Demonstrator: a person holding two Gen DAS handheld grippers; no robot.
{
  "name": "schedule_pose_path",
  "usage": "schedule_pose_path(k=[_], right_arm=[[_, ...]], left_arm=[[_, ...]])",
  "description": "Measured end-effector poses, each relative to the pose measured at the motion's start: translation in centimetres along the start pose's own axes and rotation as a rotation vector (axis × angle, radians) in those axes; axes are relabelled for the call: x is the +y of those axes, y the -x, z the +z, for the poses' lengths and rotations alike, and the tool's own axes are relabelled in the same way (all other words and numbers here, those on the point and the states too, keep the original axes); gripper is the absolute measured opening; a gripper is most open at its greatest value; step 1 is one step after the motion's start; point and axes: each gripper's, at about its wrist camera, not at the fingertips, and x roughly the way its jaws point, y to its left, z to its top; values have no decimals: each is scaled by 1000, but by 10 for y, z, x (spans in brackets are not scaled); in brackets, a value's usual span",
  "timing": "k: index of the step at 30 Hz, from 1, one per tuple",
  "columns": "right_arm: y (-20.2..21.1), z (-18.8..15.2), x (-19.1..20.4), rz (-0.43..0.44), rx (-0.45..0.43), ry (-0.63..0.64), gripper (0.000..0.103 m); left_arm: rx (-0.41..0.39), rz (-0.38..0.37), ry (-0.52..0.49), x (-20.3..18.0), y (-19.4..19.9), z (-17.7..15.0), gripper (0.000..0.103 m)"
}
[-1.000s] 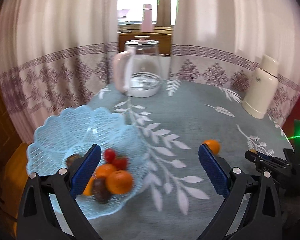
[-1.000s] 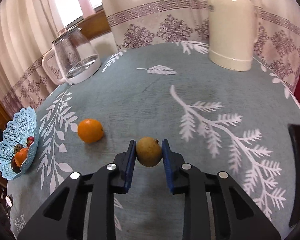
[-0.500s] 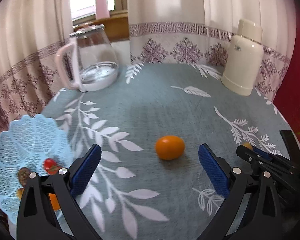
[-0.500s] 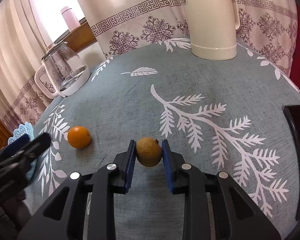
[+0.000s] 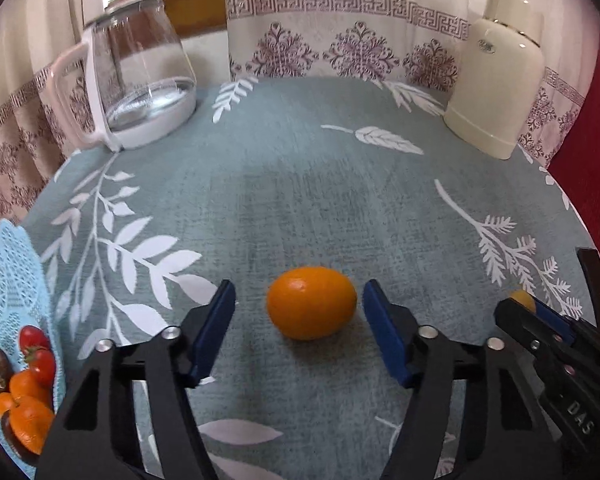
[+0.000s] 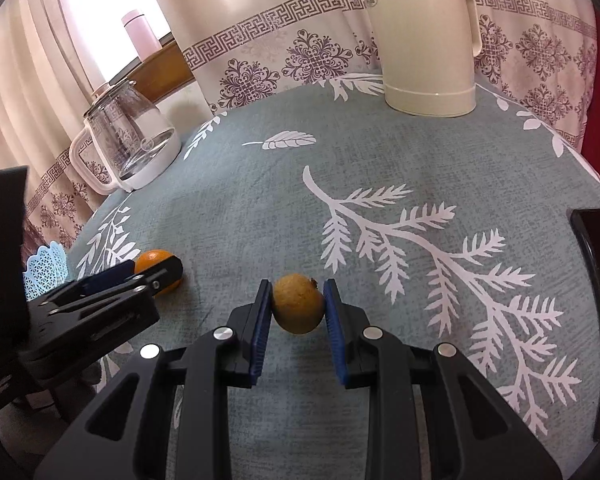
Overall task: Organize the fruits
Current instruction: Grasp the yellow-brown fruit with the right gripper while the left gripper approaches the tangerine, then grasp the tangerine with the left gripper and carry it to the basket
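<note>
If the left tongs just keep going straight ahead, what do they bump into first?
Most likely the orange. It lies on the tablecloth right in front of the open left tongs, lined up with the gap between the blue pads, though exact depth is unclear.

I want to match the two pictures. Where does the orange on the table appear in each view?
Left wrist view: the orange lies low in the centre, between the open fingers of the left claw.
Right wrist view: the orange is at the left, partly hidden behind the left claw.
Shared landmark: the glass kettle, far left on the table.
</note>
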Motion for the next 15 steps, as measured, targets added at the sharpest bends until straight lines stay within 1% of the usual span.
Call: schedule_pose_path(k=[1,2,4,10,15], right_arm=[[0,0,0,0,0,-1,26],[0,0,0,0,1,-1,26],[0,0,0,0,2,0,26],[0,0,0,0,1,0,26],[1,0,1,8,-8,4,26]], left_arm=[[4,-9,6,1,-1,0,55],[3,-20,12,2,-2,0,55],[-2,-34,9,1,-1,-1,47],[-5,-40,19,3,4,-3,47],[-31,-32,27,8,16,-3,47]])
